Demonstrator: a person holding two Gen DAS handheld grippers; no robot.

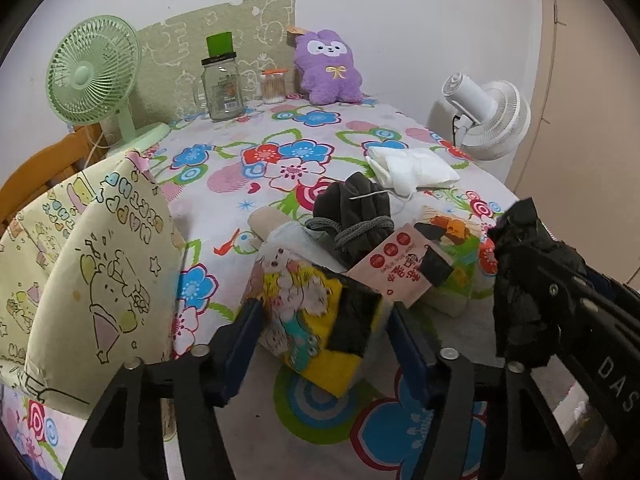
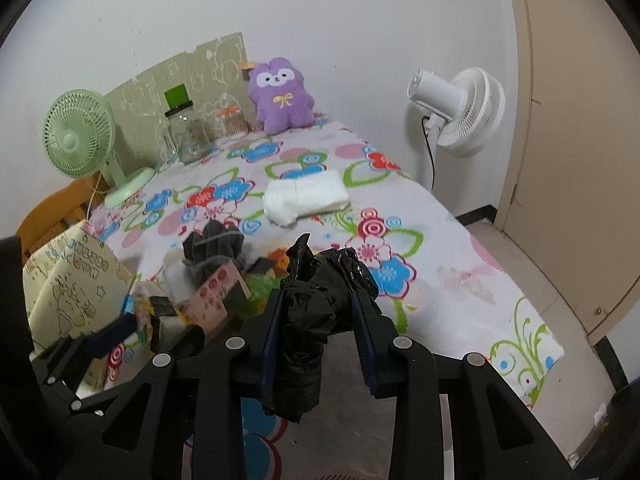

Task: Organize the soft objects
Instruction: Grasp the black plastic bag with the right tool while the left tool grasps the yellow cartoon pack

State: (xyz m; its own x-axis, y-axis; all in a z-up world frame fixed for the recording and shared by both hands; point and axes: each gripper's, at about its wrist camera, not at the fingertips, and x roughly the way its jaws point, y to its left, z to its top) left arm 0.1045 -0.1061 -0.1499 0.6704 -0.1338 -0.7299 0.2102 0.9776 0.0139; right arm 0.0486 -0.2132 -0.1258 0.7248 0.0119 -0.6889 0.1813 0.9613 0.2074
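At 6 o'clock on the floral table (image 2: 440, 240), a crumpled black plastic bag (image 2: 316, 312) is clenched by the right gripper (image 2: 320, 344), long axis running toward 12 o'clock. A colourful tissue pack (image 1: 316, 316) is straddled by the left gripper (image 1: 324, 344), contact uncertain.

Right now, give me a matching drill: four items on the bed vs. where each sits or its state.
Items:
1. purple plush toy
2. white folded cloth
3. black plastic bag
4. green fan

Places or states:
A. clamped in the right gripper
B. far left, at the edge of the bed
C. upright against the far wall
D. flat on the floral sheet, mid-bed, alone

Pairs: 1-C, 2-D, 3-A, 4-B
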